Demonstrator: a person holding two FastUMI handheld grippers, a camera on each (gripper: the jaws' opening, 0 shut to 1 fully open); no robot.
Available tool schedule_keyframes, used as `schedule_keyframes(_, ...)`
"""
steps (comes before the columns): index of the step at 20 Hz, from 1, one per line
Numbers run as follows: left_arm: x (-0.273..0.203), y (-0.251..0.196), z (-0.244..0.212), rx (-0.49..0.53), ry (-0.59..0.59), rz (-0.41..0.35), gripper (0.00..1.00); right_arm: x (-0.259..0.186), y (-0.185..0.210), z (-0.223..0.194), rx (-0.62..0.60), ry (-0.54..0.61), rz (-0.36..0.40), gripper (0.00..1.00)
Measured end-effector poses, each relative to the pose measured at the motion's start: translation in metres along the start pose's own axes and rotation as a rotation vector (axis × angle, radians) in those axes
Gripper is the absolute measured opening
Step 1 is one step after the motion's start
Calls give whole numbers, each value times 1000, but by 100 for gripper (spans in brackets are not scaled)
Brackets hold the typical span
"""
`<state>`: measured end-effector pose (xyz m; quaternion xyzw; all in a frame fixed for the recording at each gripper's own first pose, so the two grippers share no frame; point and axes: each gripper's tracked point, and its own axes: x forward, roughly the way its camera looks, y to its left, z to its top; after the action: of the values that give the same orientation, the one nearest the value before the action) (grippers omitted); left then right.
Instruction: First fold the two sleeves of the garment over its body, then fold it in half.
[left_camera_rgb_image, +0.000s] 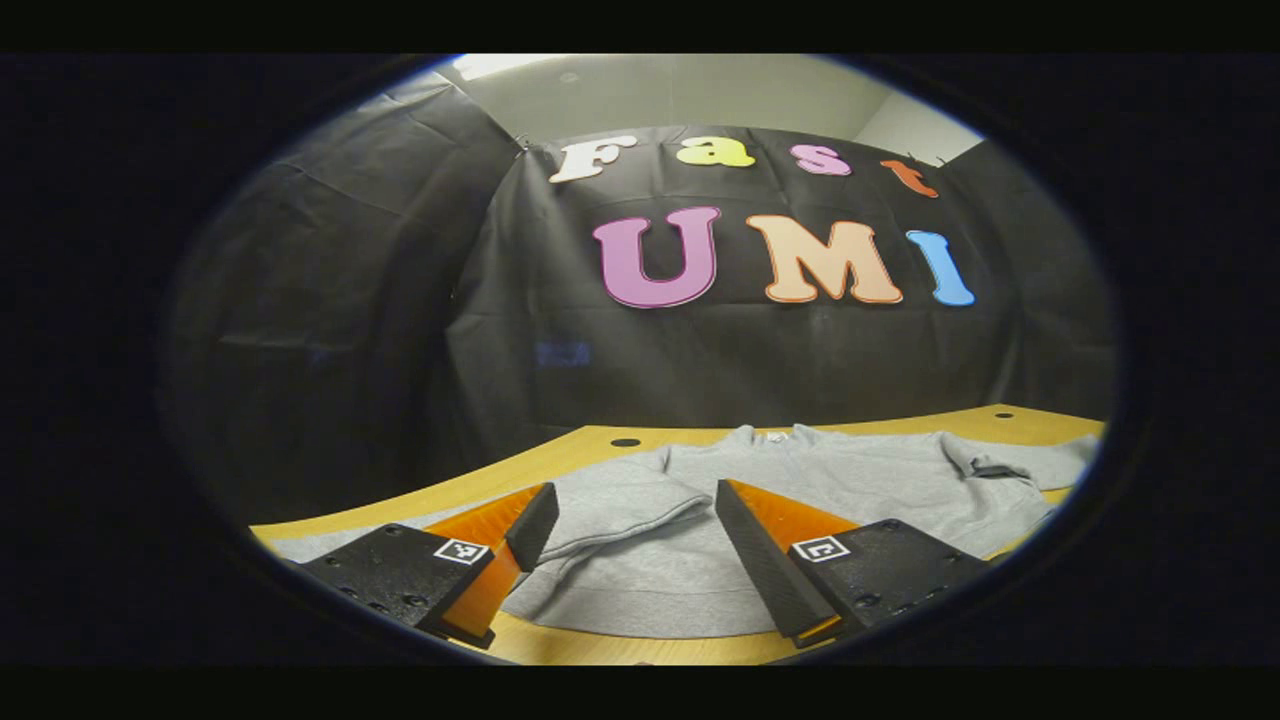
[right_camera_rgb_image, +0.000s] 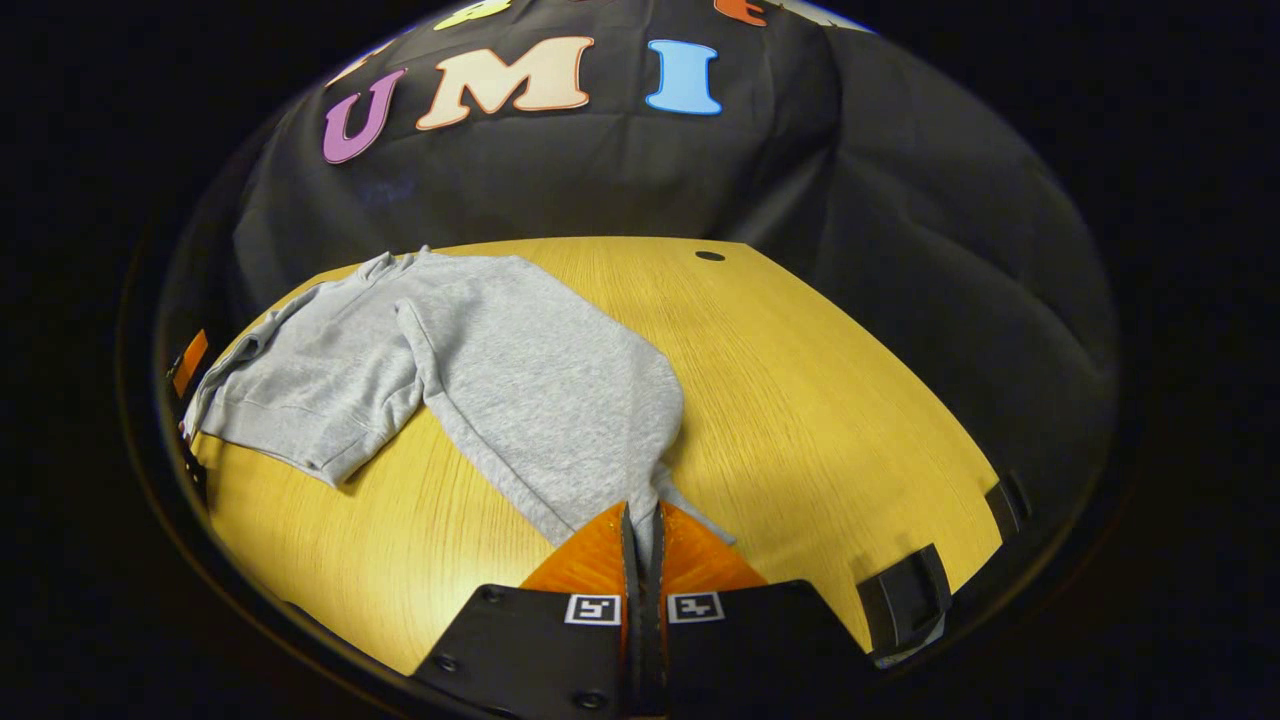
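Right gripper first — its fingers are pinched nearly together and a strip of grey cloth runs up between them, so it has the right sleeve by its cuff end. Just ahead of the tips that sleeve stretches away across the wooden table, lifted a little near the pinch and lying flat farther out, where it joins the body of the grey sweatshirt off to the tool's left. Soft, light fleece by the look of it — it will drape and sag rather than hold a line, so the cuff is a sound place to carry it from.

Over to the left gripper: fingers spread wide, nothing between them, poised low over the hem side. Straight ahead between the tips lies the left sleeve, already folded over the body, with the collar beyond, by the table's far edge
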<state>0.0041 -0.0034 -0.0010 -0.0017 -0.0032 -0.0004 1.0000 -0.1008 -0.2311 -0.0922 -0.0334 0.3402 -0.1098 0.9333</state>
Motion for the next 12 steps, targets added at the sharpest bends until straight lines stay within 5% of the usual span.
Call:
schedule_keyframes(6, 0, 0, 0, 0, 0, 0, 94, 2, 1, 12, 20, 20, 17, 0)
schedule_keyframes(12, 0, 0, 0, -1, -1, 0, 94, 0, 17, 80, 12, -78, 65, 3)
